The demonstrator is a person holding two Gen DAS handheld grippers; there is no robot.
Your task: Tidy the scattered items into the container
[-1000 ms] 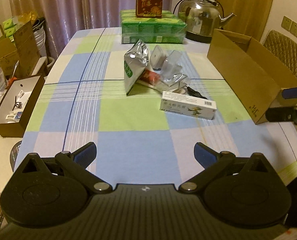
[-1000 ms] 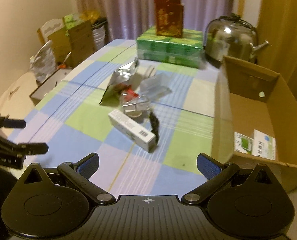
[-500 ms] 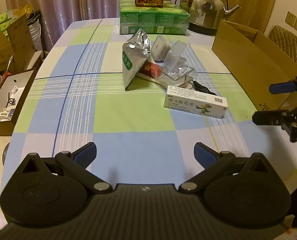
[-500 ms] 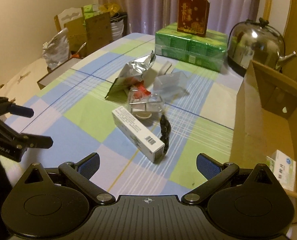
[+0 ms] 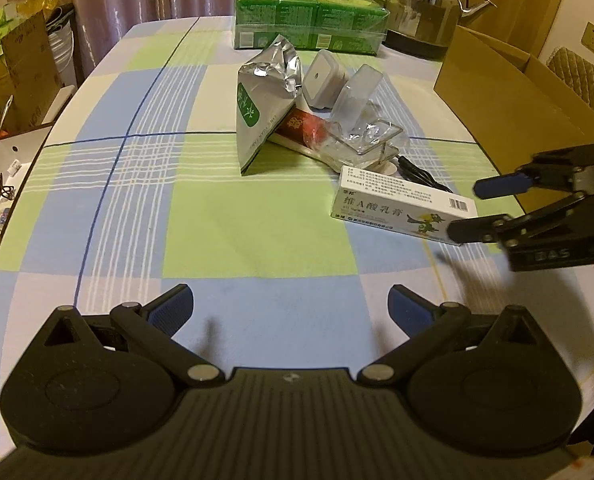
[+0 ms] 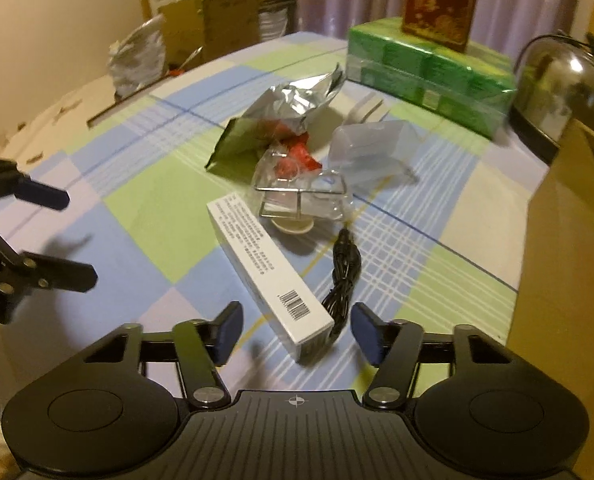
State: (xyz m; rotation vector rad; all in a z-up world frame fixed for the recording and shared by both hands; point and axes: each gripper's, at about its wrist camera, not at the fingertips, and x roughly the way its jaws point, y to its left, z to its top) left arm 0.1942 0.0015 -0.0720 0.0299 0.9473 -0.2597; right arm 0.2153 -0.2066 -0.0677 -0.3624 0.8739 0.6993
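Both grippers have advanced toward the clutter on the bench (image 5: 257, 240). Cardboard container (image 5: 509, 92) stands at the bench's right edge. Right gripper (image 6: 297, 330), jaws wide, straddles the near end of the white medicine box (image 6: 265, 264); left gripper (image 5: 291, 306), jaws wide, holds nothing. Risk: black cable (image 6: 343, 280) touches the box and could be pinched along.

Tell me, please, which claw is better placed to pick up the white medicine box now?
The right claw. It is open, and the near end of the white medicine box already lies between its fingers. The left claw, also open, hangs over bare tablecloth, apart from the box.
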